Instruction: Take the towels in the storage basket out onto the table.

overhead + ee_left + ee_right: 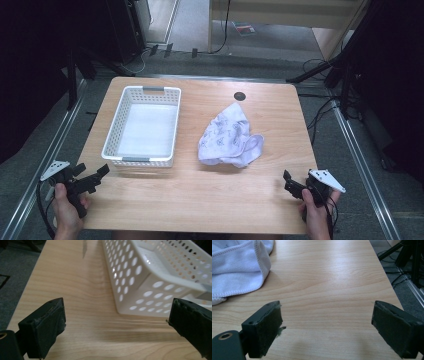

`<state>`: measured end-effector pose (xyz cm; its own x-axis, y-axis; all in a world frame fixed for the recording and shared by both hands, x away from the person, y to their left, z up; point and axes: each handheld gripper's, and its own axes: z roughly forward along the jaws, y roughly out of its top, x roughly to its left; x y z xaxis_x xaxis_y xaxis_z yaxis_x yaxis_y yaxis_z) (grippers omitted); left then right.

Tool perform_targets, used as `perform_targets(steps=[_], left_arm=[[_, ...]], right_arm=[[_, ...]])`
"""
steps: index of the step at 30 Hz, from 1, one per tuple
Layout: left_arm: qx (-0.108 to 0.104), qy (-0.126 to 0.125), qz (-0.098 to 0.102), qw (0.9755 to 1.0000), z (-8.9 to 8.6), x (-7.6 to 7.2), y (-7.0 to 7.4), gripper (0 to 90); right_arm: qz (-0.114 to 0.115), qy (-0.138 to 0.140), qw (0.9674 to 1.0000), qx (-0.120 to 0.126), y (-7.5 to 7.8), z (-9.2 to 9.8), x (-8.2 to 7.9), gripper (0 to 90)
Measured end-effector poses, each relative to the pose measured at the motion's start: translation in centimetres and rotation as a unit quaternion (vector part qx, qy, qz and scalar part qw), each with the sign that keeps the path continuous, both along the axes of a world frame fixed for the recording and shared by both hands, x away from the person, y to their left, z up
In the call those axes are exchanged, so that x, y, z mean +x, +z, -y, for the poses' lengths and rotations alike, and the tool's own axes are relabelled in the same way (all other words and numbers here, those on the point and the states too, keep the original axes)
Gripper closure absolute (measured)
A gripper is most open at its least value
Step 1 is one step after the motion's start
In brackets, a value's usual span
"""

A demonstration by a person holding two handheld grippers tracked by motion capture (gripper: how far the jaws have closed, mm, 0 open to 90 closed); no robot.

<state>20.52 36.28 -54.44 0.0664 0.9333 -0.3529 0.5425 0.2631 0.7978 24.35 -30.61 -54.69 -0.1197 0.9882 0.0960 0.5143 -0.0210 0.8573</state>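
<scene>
High view: L gripper [95, 176] at table's 7 o'clock, R gripper [290, 184] at 5, both jaws wide, empty. Cloth [229, 137] lies crumpled at centre, basket [118, 118] at 10. Risk: pinching a loose fold lets cloth drag.

No readable text, label, brand, number or sign appears anywhere. The pale lilac cloth with a faint darker print [229, 137], lying crumpled just right of the white perforated plastic basket [115, 127], carries a pattern too small and blurred to make out as letters. The basket's walls are blank.
</scene>
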Motion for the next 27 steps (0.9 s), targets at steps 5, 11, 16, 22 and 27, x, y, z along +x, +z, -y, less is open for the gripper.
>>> perform_targets(steps=[5, 11, 16, 22, 27], left_arm=[[0.020, 0.007, -0.008, 0.9997, 0.5, 0.5, -0.1, 3.8], [0.062, 0.013, -0.009, 0.9980, 1.6, 0.5, -0.3, 4.3], [0.073, 0.022, -0.011, 0.9971, 1.7, 0.6, -0.4, 7.5], [0.081, 0.017, -0.014, 0.9965, 1.9, 0.7, -0.5, 7.9], [0.076, 0.015, -0.014, 0.9969, 1.9, 0.7, -0.4, 8.0]], right_arm=[[-0.001, -0.003, 1.0000, 0.002, 0.0, 0.2, 0.0, 9.9], [-0.003, -0.003, 1.0000, -0.005, 0.0, 0.0, 0.0, 9.9], [-0.005, -0.005, 0.9999, -0.011, 0.0, -0.2, 0.0, 9.9], [-0.007, -0.010, 0.9998, -0.013, 0.0, -0.2, 0.0, 9.9], [-0.006, -0.012, 0.9998, -0.014, 0.0, -0.1, -0.1, 9.9]])
